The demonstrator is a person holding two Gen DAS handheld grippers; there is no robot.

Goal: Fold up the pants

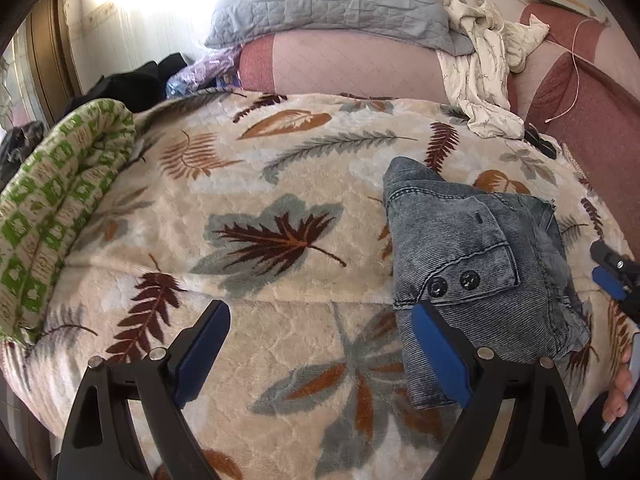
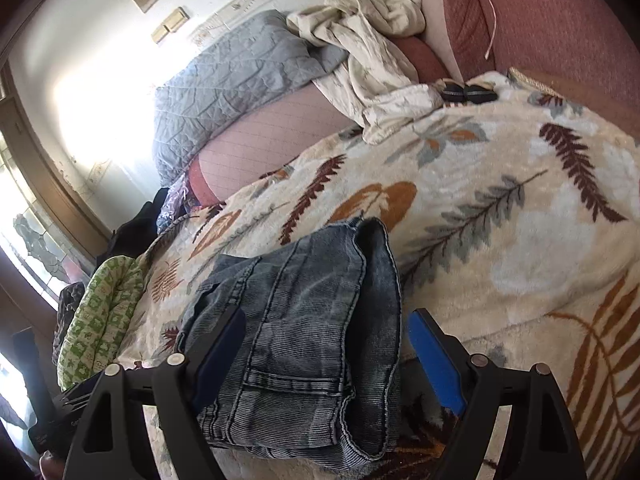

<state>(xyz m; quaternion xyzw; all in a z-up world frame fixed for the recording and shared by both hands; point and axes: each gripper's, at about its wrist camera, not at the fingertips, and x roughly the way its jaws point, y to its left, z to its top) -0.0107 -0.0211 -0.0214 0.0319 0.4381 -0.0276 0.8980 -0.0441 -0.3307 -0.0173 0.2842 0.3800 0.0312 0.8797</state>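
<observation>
The grey-blue denim pants (image 1: 480, 264) lie folded into a small stack on the leaf-patterned blanket (image 1: 256, 184), right of centre in the left wrist view. My left gripper (image 1: 320, 344) is open over bare blanket, and its right finger (image 1: 436, 356) overlaps the stack's left edge. In the right wrist view the pants (image 2: 304, 320) lie between the wide jaws of my open right gripper (image 2: 330, 356). Its left finger (image 2: 224, 352) is against the denim, while the right finger (image 2: 436, 364) stands apart from it. That right gripper (image 1: 612, 276) also shows at the left wrist view's right edge.
A green-patterned cushion (image 1: 60, 208) lies at the blanket's left. Behind are a grey quilted pillow (image 1: 328, 0), a crumpled white garment (image 1: 484, 64), dark clothes (image 1: 132, 84) and a reddish padded surface (image 1: 592, 128). A hand (image 1: 620, 392) shows at lower right.
</observation>
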